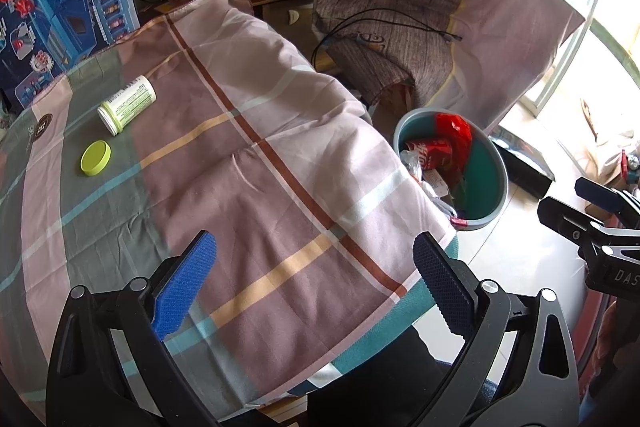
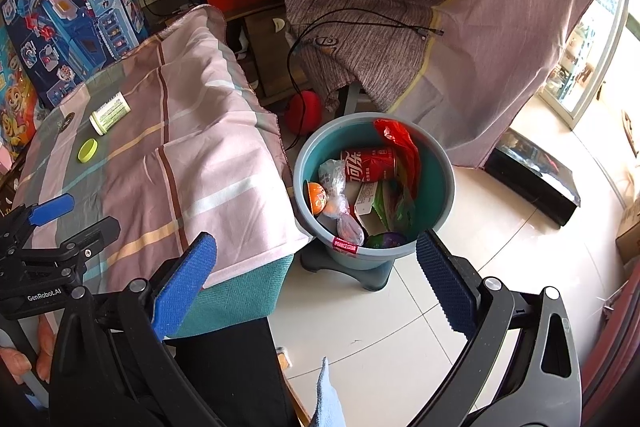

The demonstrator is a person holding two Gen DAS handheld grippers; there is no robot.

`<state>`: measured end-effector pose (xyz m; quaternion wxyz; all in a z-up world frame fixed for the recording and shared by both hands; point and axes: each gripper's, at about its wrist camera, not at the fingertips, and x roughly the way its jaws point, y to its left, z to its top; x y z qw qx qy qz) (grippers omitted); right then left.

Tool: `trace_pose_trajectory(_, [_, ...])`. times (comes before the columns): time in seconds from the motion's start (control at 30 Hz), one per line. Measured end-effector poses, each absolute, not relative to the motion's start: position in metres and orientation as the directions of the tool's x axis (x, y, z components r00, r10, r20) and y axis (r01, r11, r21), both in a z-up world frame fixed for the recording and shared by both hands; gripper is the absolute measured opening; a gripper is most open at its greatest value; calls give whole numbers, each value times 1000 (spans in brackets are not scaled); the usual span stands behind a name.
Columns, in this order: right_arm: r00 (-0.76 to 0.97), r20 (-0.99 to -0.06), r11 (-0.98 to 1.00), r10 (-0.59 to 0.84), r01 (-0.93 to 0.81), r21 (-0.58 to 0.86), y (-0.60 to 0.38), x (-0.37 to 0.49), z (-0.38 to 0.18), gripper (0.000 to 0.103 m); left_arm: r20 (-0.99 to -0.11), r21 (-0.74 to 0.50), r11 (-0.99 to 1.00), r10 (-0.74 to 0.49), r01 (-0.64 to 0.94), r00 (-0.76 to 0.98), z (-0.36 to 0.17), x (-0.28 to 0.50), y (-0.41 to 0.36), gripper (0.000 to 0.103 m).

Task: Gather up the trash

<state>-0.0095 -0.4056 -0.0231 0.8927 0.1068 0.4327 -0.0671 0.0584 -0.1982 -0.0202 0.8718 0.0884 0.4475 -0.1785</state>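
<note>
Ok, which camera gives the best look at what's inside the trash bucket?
The right wrist view: it looks down into the bucket, showing the red can. The left wrist view shows the bucket obliquely, partly behind the tablecloth.

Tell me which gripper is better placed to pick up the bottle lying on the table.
Left. The left gripper is open over the tablecloth, facing the bottle and lid. The right gripper is open over the floor by the bin.

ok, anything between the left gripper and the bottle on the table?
Nothing visible. Only bare checked cloth lies between the open left gripper and the tipped bottle; its loose green cap sits just beside it, not blocking.
</note>
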Motion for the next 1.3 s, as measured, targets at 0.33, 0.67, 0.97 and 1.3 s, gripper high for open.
trace_pose_trajectory(0.33, [614,-789,968,-27,214,134,-406,-9,-26,96,-816,-20,924,-235,382,528,-21,61,-199,99])
trace_pose_trajectory(0.67, [609,-792,967,-27,218,135,-406,-9,-29,96,-802,-29,928,-243,371,545,-20,58,-199,99])
trace_pose_trajectory(0.97, [607,-794,967,-29,220,133,-405,-10,-31,96,-804,-24,927,-241,375,544,-21,57,-202,99])
trace_pose_trajectory(1.3, [606,-795,966,-45,229,120,-405,-10,-31,96,-819,0,935,-204,355,537,-27,58,-201,99])
